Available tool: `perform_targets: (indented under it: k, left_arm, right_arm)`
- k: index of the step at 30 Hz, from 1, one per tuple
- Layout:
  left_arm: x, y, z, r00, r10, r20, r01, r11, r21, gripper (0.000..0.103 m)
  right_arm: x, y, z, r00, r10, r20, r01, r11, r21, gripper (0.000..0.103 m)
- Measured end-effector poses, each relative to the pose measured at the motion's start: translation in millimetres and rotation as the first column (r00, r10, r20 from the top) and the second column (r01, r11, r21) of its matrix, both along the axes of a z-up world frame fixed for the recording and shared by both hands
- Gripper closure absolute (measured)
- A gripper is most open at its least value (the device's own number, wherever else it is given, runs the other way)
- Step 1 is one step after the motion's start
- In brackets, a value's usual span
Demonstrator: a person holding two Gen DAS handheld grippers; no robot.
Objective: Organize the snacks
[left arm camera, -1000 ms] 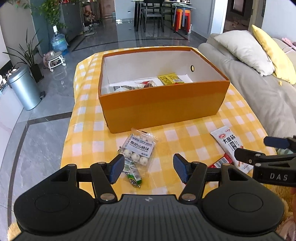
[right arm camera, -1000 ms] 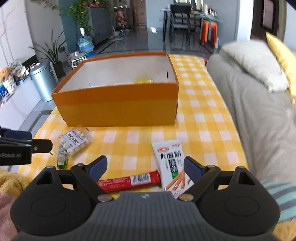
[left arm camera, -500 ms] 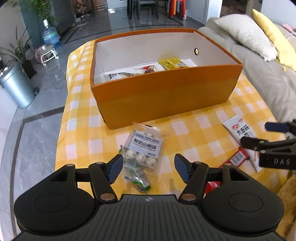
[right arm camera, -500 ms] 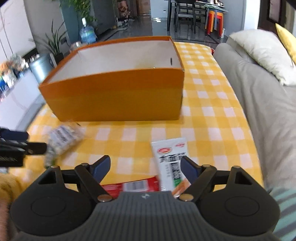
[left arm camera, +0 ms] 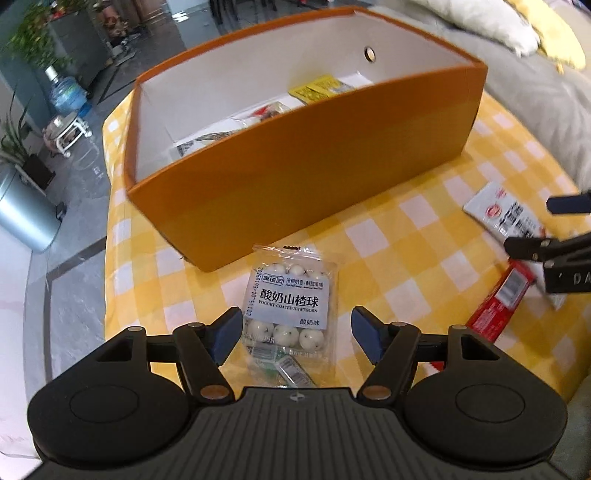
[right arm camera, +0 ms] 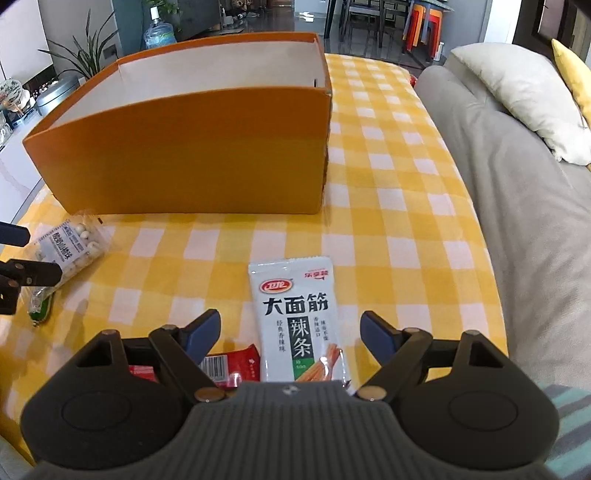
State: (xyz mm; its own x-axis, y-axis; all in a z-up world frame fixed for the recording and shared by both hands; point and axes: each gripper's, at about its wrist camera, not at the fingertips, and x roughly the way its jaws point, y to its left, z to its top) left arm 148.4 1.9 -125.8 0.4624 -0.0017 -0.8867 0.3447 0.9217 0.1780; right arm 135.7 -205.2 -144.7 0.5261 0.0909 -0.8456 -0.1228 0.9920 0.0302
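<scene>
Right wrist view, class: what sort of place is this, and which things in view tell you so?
Most likely a home living room opening onto a dining area: a grey sofa with pillows beside the checked table, dining chairs behind, and a houseplant.

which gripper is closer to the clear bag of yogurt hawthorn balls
Left. The left gripper has the hawthorn ball bag between its opening jaws; the right gripper straddles the white spicy strip packet, off to the side.
</scene>
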Motion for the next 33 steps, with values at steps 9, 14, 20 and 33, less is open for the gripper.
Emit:
perform_targets:
  k: [9, 14, 20, 33]
  left_arm:
    - [12, -9, -14, 0.999, -0.01, -0.034, 0.012, 0.998, 0.059, 0.023]
    - [15, -10, -16, 0.999, 0.008, -0.04, -0.005, 0.998, 0.062, 0.026]
    - [16, -10, -16, 0.998, 0.037, -0.048, -0.036, 0.999, 0.016, 0.034]
    - [5, -19, -7, 0.996, 0.09, -0.023, -0.091, 0.993, -0.074, 0.036]
  right_arm:
    - [11, -8, -16, 0.997, -0.041, -0.07, 0.041, 0.999, 0.009, 0.028]
    - [12, -5, -20, 0.996, -0.03, -0.08, 0.03, 1.0, 0.002, 0.031]
    - [10, -2, -19, 0.998, -0.017, -0.061, 0.016, 1.0, -0.017, 0.046]
    - [8, -5, -14, 0.999, -0.017, -0.048, 0.017, 1.0, 0.004, 0.056]
